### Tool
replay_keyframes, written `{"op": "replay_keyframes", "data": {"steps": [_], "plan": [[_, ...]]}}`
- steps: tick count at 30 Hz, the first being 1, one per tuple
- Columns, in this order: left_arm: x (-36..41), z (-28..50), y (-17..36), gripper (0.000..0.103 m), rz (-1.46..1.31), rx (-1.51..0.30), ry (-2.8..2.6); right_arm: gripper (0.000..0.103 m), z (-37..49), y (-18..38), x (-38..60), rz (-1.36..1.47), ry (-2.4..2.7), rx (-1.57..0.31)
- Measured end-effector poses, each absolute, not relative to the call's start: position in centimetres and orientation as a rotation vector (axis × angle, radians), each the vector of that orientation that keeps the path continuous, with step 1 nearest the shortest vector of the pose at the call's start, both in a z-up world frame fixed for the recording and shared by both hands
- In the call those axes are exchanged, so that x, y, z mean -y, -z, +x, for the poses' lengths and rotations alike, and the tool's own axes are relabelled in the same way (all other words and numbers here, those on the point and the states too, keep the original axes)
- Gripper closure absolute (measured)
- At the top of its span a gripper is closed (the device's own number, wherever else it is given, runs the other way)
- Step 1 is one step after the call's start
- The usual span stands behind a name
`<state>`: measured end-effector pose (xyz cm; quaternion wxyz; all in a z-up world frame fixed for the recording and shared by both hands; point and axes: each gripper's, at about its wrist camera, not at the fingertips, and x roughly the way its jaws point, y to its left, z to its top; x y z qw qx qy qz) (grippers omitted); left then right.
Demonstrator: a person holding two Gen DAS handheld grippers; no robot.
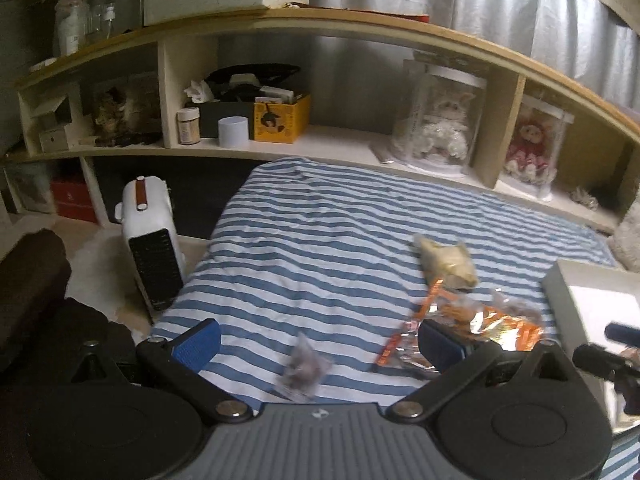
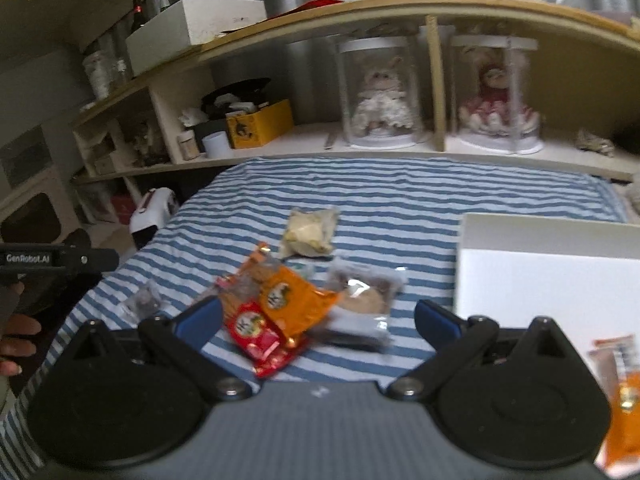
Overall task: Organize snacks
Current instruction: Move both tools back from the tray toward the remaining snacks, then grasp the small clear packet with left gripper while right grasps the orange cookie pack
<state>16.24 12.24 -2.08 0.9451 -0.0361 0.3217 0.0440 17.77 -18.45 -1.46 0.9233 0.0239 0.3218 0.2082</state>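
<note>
Snack packets lie on a blue-and-white striped cloth (image 1: 320,240). My left gripper (image 1: 318,344) is open, low over the cloth, with a small dark clear packet (image 1: 303,368) lying between its fingers. Orange packets (image 1: 480,320) and a pale yellow packet (image 1: 448,260) lie to its right. My right gripper (image 2: 318,318) is open above a red packet (image 2: 256,334), an orange packet (image 2: 294,294) and a clear grey-brown packet (image 2: 366,296). The pale yellow packet (image 2: 310,232) lies farther off. A white box (image 2: 552,284) stands right, with an orange packet (image 2: 624,400) in it.
A wooden shelf unit (image 1: 340,28) runs along the back with two dolls in clear cases (image 2: 380,92), a yellow box (image 1: 282,118) and jars. A white heater (image 1: 150,240) stands on the floor left of the cloth. A hand (image 2: 16,336) holds the other gripper at far left.
</note>
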Motion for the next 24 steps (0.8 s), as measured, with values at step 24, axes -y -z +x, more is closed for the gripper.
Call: {"op": "replay_keyframes", "data": {"steps": [24], "plan": [[-12.1,20.3,7.3,0.002,0.213,-0.818,0.033,0.035,20.6,6.9,11.6,-0.542,-0.62,-0.557]]}}
